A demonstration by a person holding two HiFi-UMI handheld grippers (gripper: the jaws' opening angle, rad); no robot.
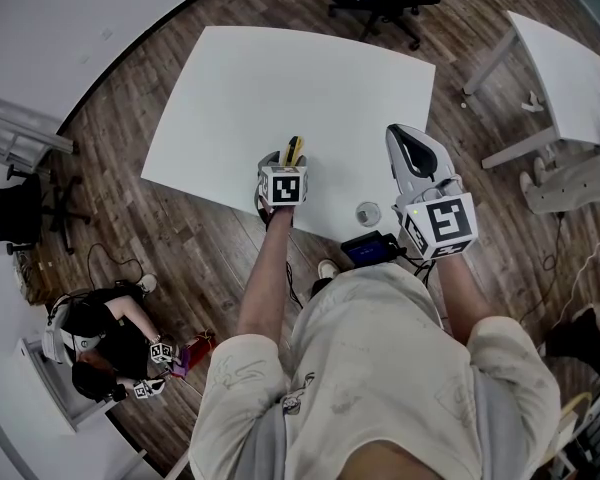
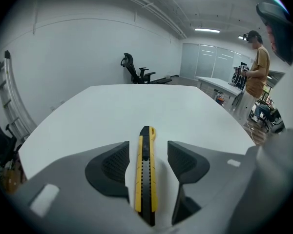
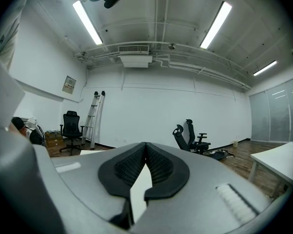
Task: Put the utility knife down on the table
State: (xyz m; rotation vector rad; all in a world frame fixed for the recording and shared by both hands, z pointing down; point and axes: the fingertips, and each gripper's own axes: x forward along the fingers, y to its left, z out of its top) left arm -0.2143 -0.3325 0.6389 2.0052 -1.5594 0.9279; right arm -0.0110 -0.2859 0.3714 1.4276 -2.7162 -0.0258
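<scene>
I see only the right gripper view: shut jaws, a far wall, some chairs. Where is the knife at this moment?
Observer: The knife lies on the table, between the jaws of the left hand-held gripper.
Operator: Does that hand-held gripper grip it?
Observer: No. Its jaws stand open, with a gap on each side of the knife.
Operator: Is anything else on the table close to it?
Observer: In the head view a small round thing sits to the knife's right, near the table's front edge and apart from the knife.
</scene>
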